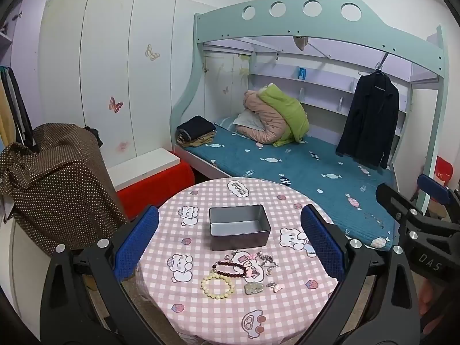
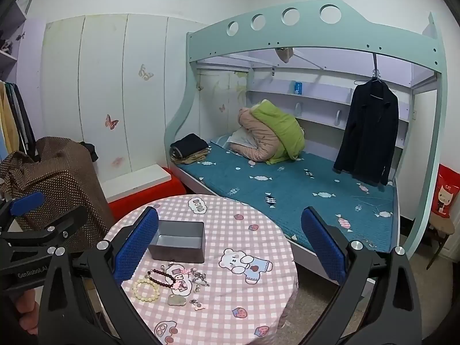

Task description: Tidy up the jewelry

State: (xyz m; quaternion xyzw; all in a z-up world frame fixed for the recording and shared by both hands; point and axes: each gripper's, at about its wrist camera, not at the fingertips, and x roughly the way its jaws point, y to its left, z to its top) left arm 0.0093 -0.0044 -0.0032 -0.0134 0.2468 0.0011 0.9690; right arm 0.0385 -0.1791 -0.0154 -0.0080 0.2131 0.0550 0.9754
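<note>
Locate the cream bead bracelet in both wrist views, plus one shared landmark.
Left wrist view: cream bead bracelet lies low centre on the checked tablecloth, between the open fingers, near side of the jewelry cluster.
Right wrist view: the bracelet sits lower left, just beside the left finger's blue pad.
Shared landmark: the grey metal box, behind the bracelet in both views, open and empty as far as shown.

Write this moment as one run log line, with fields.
left gripper: open, empty | right gripper: open, empty | grey tin: empty | jewelry: on table, untouched
</note>
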